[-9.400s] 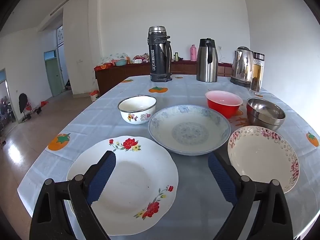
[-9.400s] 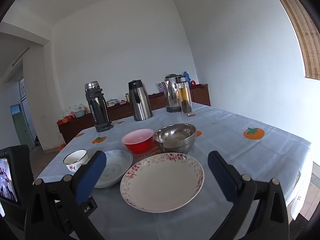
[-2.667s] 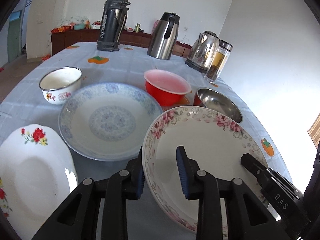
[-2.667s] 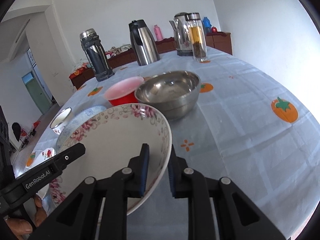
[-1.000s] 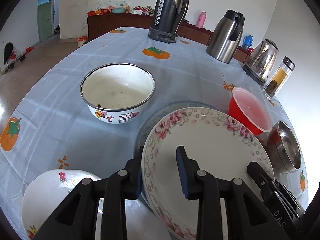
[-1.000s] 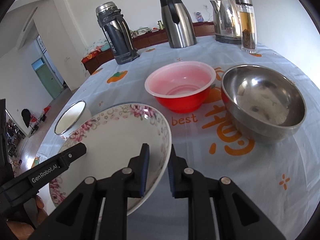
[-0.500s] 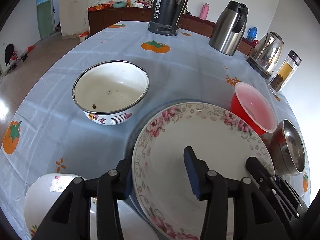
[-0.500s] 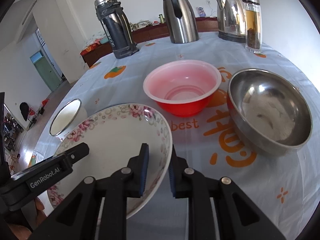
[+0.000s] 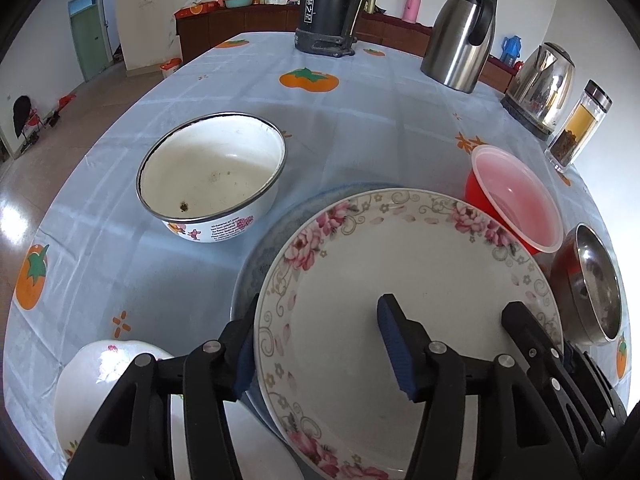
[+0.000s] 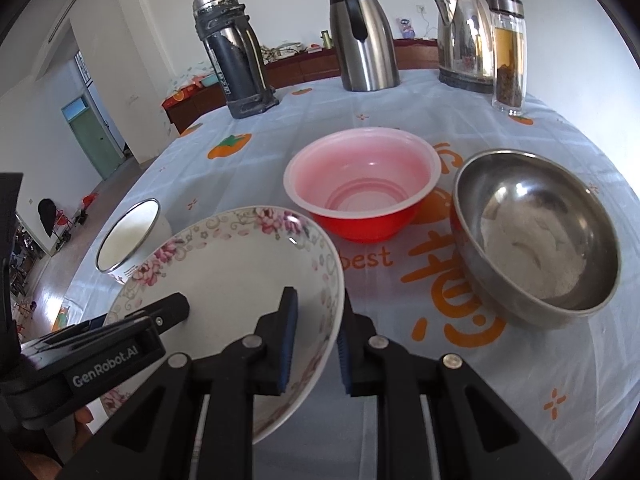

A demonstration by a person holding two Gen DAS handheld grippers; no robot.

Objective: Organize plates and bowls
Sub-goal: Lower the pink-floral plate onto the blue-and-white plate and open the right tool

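A pink-flowered plate [image 9: 420, 280] lies over the blue-patterned plate [image 9: 264, 248], covering most of it. My left gripper [image 9: 320, 350] straddles its near-left rim; its jaws are opening and the pads stand clear of the rim. My right gripper [image 10: 314, 340] is shut on the right rim of the same plate [image 10: 224, 272]. A white enamel bowl [image 9: 212, 172] stands to the left. To the right stand a red bowl [image 10: 360, 192] and a steel bowl [image 10: 532, 236]. A white plate with red flowers [image 9: 104, 384] lies at the near left.
Along the table's far side stand a dark thermos [image 9: 328, 4], a steel jug [image 9: 460, 36], an electric kettle [image 9: 540, 88] and a glass bottle [image 9: 580, 128]. The table's left edge drops to the floor [image 9: 48, 132].
My left jaws have spread apart and let go of the flowered plate's rim. The right gripper stays shut on the plate, which has barely shifted.
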